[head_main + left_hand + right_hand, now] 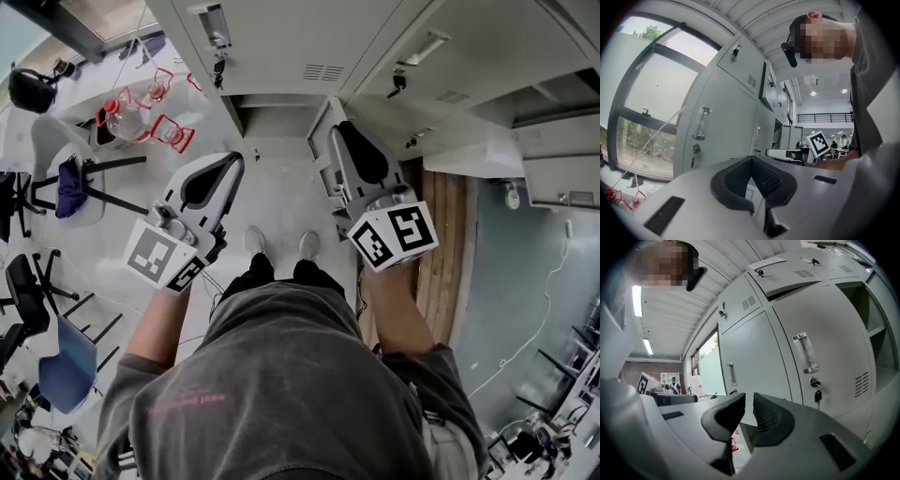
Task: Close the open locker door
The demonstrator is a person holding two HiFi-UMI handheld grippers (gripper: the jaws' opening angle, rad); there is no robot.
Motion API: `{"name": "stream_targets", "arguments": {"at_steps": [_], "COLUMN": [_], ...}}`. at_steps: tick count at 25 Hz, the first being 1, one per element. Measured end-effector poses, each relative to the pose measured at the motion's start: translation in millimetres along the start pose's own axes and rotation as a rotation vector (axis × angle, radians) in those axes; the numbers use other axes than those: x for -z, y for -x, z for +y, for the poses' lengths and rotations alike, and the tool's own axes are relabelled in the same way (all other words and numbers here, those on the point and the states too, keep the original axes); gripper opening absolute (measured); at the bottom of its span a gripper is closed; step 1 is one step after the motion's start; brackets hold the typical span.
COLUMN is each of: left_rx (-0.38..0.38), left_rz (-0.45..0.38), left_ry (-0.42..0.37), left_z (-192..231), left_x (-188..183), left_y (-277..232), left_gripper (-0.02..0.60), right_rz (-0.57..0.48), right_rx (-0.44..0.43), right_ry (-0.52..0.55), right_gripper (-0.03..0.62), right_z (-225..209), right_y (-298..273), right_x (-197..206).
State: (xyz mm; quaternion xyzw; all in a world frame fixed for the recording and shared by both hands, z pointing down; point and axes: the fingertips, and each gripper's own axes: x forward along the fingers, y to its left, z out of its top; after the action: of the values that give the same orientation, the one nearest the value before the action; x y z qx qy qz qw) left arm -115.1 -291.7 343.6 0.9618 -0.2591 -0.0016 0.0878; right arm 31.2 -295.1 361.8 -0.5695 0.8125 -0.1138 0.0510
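Jaws before ajar grey locker door (787, 275)

Ahead: open locker door (323, 155), right of its compartment (272, 120); chairs (67, 367) left.

Pale grey floor (281, 187) at the foot of the lockers (281, 56)

A pair of light shoes (254, 240) stands mid-floor, toes toward the lockers' base. Near the floor's left edge sit a clear water jug (120, 120), red wire frames (172, 133) just beside it (what they are is unclear) and chairs (75, 187). Along the right edge runs a wooden strip (448, 253), with a white cable (530, 323) trailing beyond it.
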Motion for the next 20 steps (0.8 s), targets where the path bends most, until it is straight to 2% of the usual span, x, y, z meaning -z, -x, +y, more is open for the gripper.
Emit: {"name": "stream_targets", "arguments": {"at_steps": [6, 11, 20], "left_rx": [0.063, 0.111, 0.135], "left_rz": [0.027, 0.052, 0.106], "left_ry": [0.001, 0.001, 0.019], "left_z": [-35, -63, -95], "left_x": [20, 39, 74], "left_y": [-36, -60, -87], "left_gripper": [0.015, 0.015, 0.015], "right_rz": [0.03, 0.091, 0.171], "right_rx": [0.027, 0.056, 0.085], "right_ry": [-0.004, -0.029, -0.07], "right_gripper": [0.057, 0.091, 0.107], "right_z": [-33, -59, -92], "right_y": [37, 67, 106], "right_x": [16, 46, 93]}}
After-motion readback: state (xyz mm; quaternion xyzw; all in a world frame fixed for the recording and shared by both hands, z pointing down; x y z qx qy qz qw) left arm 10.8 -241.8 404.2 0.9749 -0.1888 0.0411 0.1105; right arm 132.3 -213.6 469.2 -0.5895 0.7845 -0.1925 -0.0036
